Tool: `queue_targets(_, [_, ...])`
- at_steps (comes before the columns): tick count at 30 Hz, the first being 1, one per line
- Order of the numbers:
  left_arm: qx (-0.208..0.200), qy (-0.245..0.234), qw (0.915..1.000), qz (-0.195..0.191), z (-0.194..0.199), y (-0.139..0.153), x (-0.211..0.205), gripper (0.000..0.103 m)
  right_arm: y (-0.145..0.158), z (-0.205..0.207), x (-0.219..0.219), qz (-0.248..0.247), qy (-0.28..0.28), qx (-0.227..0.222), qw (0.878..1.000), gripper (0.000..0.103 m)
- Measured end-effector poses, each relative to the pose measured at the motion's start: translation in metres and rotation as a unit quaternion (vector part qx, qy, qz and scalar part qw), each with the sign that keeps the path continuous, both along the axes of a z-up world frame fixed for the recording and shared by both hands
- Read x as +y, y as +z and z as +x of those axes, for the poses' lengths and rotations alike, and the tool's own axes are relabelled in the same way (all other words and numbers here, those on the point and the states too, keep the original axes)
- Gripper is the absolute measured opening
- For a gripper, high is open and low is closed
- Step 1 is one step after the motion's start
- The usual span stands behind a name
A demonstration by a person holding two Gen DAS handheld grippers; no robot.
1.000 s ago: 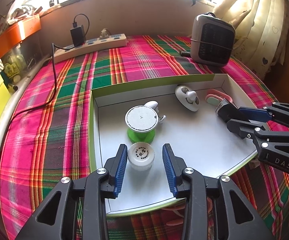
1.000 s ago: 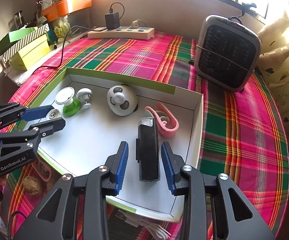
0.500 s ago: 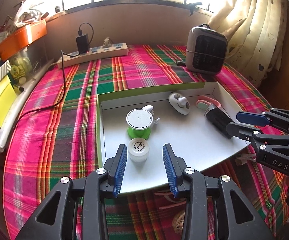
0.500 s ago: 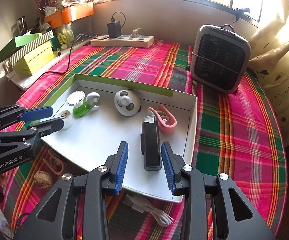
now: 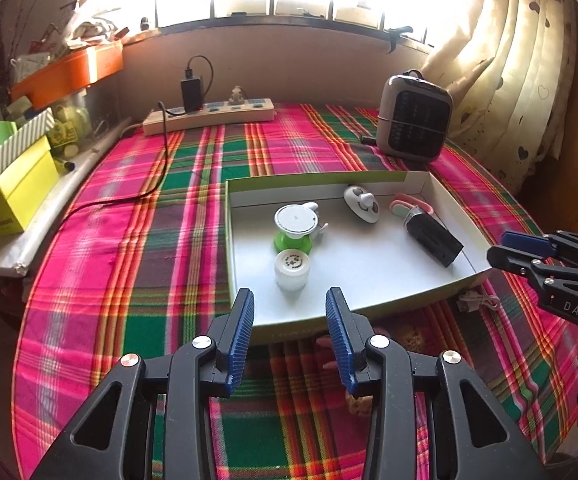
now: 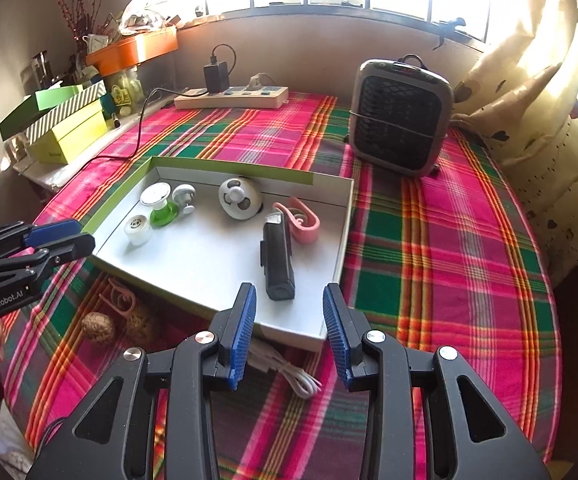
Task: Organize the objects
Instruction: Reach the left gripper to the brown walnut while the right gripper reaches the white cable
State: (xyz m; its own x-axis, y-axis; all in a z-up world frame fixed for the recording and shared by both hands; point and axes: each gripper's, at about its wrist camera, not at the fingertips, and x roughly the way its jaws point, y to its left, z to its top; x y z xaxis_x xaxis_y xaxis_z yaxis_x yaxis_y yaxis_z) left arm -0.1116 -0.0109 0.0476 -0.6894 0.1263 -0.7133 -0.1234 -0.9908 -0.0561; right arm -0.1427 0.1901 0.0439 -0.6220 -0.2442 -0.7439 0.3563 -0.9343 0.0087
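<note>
Left wrist view: the left tongs [image 5: 290, 330] hang parted and empty over the near edge of the white tray [image 5: 369, 276], short of the white jar [image 5: 292, 270].

Right wrist view: the right tongs [image 6: 289, 330] gape empty near the tray's near right corner, behind the black case [image 6: 277, 258].

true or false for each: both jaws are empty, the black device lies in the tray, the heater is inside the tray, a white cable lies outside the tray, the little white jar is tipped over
1. Both jaws are empty: true. The left gripper and right gripper hold nothing.
2. The black device lies in the tray: true.
3. The heater is inside the tray: false. It stands on the cloth beyond it.
4. A white cable lies outside the tray: true.
5. The white jar is tipped over: false. It stands upright.
</note>
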Motion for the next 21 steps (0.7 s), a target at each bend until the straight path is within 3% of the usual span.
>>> queue_targets(15, [-0.014, 0.002, 0.9996, 0.026, 0.028, -0.009, -0.007, 0.036, -0.019, 0.027, 0.024, -0.019, -0.006, -0.013, 1.000, 0.042])
queue_targets(21, [-0.018, -0.009, 0.9990, 0.040, 0.036, -0.011, -0.005, 0.037, -0.029, 0.027, 0.022, -0.029, 0.019, -0.027, 0.999, 0.042])
